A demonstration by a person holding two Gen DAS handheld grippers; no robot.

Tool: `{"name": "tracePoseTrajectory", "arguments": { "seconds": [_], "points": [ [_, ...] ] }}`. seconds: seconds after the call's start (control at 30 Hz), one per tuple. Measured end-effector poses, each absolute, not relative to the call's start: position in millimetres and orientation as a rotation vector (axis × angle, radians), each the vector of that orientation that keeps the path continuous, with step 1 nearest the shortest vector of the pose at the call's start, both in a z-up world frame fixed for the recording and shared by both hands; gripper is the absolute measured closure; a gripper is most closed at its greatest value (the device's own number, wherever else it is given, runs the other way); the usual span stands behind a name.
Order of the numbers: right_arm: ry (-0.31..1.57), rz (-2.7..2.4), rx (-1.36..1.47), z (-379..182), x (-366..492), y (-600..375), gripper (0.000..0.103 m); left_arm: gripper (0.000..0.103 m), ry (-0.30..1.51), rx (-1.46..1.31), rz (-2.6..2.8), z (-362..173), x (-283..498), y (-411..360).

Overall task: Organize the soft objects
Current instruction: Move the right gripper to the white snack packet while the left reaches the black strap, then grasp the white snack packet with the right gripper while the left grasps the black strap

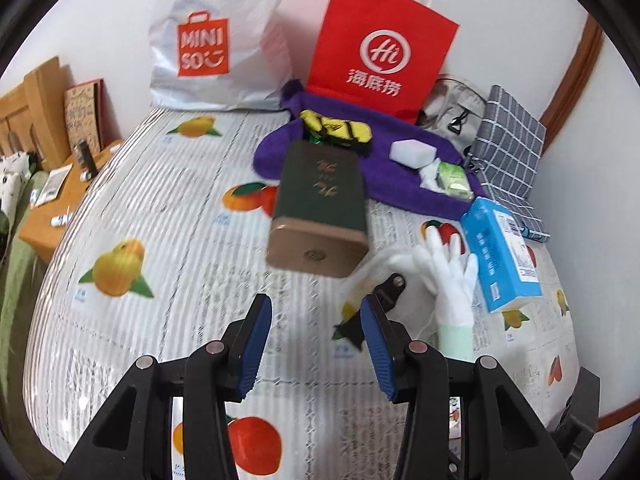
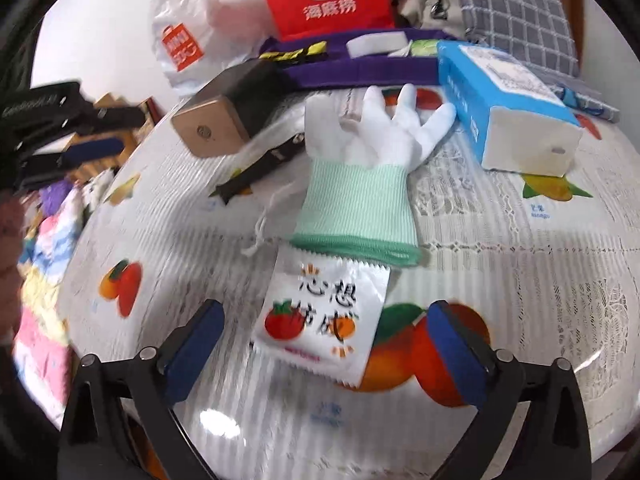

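A white glove (image 2: 360,184) with a pale green cuff lies flat on the fruit-print tablecloth (image 2: 520,280). Its cuff overlaps a white sachet (image 2: 324,320) printed with tomatoes. My right gripper (image 2: 326,312) stands wide open just above the sachet, one finger on each side, pads not touching it. My left gripper (image 1: 314,304) is open with nothing between its fingers, to the left of the glove (image 1: 448,276) and short of a dark green tin (image 1: 320,204) lying on its side. A purple towel (image 1: 400,152) at the back carries a white sponge (image 1: 412,154) and a yellow-black item (image 1: 336,130).
A blue tissue box (image 1: 500,252) lies right of the glove. A black clip (image 1: 384,296) rests beside the glove. A red paper bag (image 1: 384,48), a white shopping bag (image 1: 216,40) and a grey checked cloth (image 1: 508,148) stand along the wall. Wooden furniture (image 1: 44,200) borders the left edge.
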State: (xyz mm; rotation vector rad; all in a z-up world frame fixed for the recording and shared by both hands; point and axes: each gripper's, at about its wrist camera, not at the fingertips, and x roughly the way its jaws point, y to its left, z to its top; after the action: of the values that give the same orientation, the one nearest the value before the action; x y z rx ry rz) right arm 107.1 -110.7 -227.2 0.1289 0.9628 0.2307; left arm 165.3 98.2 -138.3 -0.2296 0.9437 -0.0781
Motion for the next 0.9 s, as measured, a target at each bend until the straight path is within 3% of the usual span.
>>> {"name": "tracePoseTrajectory", "arguments": {
  "seconds": [0.13,0.23,0.3,0.47,0.9],
  "points": [
    [0.934,0.154,-0.001,-232.2,108.9,-89.7,0.004,0.059,0.959,-0.243,-0.069,-147.6,166.5,104.1],
    [0.905,0.149,-0.054,-232.9,105.4,-84.5,0.015,0.059,0.966,-0.245,-0.078,-152.6,167.7,102.9],
    [0.885,0.141,-0.056,-231.3,103.4,-88.9,0.038,0.059,0.972,-0.233,-0.083,-156.5,169.0,99.2],
    [0.866,0.194,-0.047,-229.0,101.3,-110.6,0.058,0.059,0.989,-0.202,-0.108,-164.0,171.9,88.6],
    [0.896,0.241,0.105,-219.5,92.8,-178.6,0.06,0.059,1.045,-0.068,-0.206,-192.3,195.8,40.0]
  ]
}}
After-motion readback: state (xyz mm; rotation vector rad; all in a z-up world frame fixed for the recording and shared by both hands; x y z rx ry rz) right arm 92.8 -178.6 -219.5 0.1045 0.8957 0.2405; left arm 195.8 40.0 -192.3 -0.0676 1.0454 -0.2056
